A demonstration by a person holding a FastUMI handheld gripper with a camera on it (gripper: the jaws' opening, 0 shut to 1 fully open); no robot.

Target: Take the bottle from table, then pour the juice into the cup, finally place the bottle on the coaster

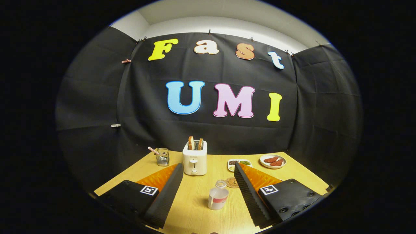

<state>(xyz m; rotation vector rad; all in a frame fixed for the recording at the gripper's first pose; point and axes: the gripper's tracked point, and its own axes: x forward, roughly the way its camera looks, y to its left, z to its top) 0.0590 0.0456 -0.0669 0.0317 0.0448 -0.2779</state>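
Note:
A small clear bottle (218,197) with a red-and-white label stands upright on the wooden table (201,191), uncapped as far as I can tell. It sits between my two fingers, nearer the right one, touching neither. My gripper (208,169) is open wide. Just beyond the bottle lies a round brown coaster (232,182), close to the right fingertip (239,169). A glass cup (162,157) with a straw in it stands at the table's far left, beyond the left finger.
A white toaster (194,158) with two bread slices stands mid-table beyond the fingers. Behind the coaster are a small tray of condiments (239,163) and a plate of red food (273,161), near the black cloth wall.

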